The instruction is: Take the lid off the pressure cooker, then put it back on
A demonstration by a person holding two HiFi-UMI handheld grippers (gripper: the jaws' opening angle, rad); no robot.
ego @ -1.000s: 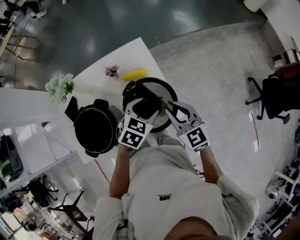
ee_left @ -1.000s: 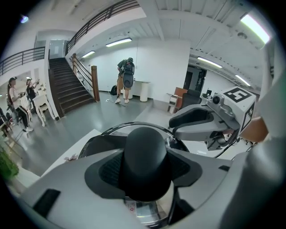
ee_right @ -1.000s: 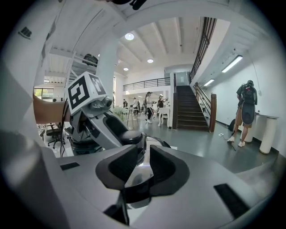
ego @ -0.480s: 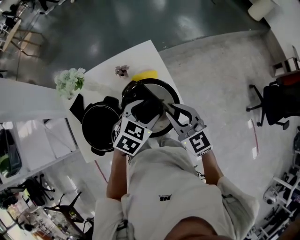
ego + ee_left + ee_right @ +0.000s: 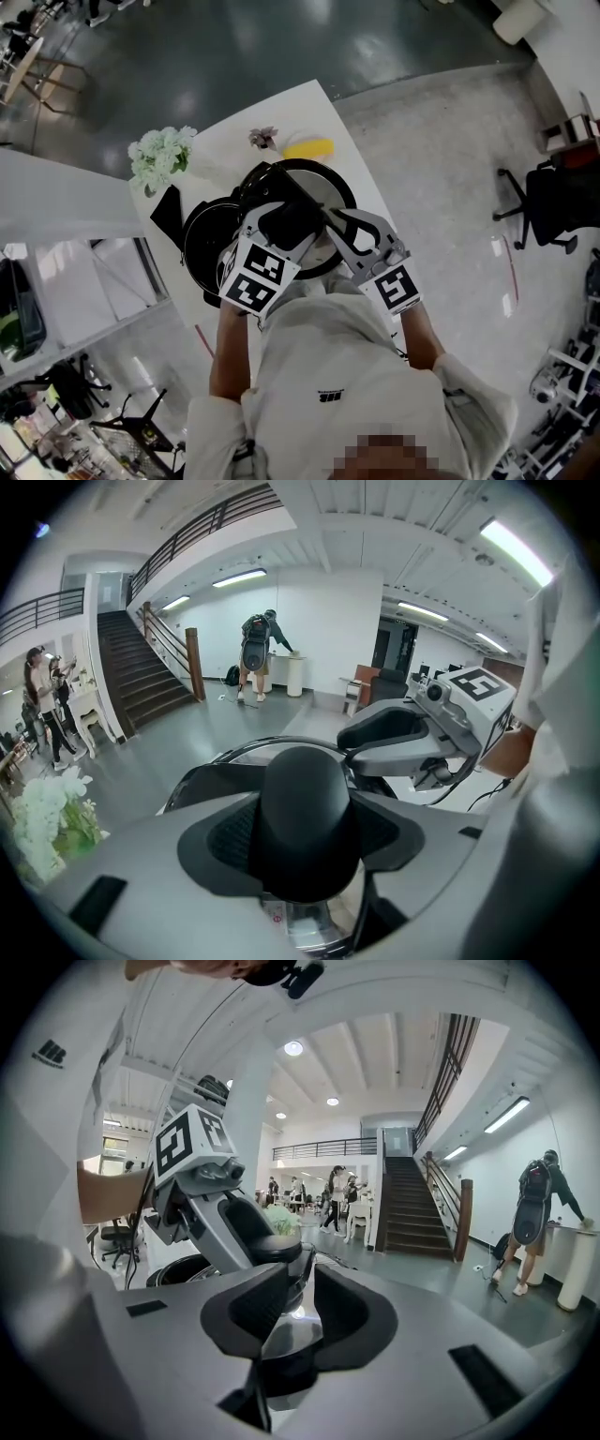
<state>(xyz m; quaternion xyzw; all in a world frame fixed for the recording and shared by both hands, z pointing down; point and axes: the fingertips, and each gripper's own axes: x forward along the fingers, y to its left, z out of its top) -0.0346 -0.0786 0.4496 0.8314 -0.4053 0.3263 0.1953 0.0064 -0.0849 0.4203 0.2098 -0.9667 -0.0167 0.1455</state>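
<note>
The white flowers (image 5: pixel 159 155) stand at the tabletop's (image 5: pixel 291 108) left end, with the open cooker pot (image 5: pixel 202 248) just beside them. Your left tongs (image 5: pixel 286 220) are clamped on the lid's black knob (image 5: pixel 305 817). The lid (image 5: pixel 323 183) hangs between your hands and overlaps the pot's right rim. Your right tongs (image 5: pixel 339 220) pinch the lid's handle (image 5: pixel 281 1330). If one hand leads, the lid could tilt and catch the rim. A loose pinch could let it swing round the knob.
</note>
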